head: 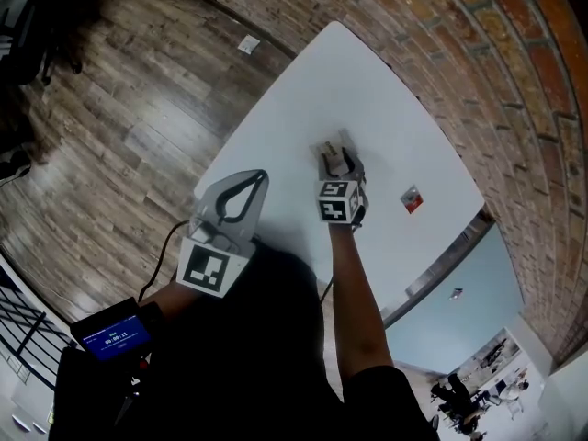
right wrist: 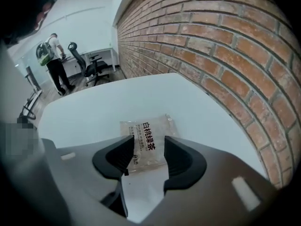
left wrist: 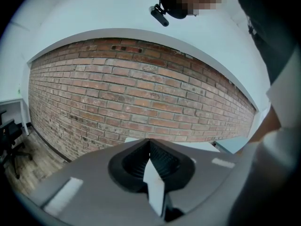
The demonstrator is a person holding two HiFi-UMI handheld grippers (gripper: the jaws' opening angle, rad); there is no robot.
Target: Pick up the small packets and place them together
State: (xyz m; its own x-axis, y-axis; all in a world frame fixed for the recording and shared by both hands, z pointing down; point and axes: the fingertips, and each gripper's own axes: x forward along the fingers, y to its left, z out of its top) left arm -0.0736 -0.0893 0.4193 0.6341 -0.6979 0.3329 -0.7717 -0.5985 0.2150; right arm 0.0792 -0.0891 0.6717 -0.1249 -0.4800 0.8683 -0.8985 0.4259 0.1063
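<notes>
A clear packet [right wrist: 149,138] with dark print lies flat on the white table [right wrist: 94,112]. My right gripper [right wrist: 148,149] is open, low over the table, with one jaw on each side of the packet's near end. In the head view that gripper [head: 336,161] stands mid-table, and only a corner of the packet [head: 325,145] shows beyond it. A small red packet [head: 412,199] lies apart, to the right near the table edge. My left gripper [head: 259,177] is shut and held up near the table's left edge. In the left gripper view, the left gripper [left wrist: 149,147] points at the brick wall with nothing seen in it.
A brick wall [right wrist: 225,55] runs along the table's far side. Wooden floor [head: 119,108] lies left of the table, with a small white item [head: 249,45] on it. A person [right wrist: 54,55] and office chairs [right wrist: 91,62] stand far off.
</notes>
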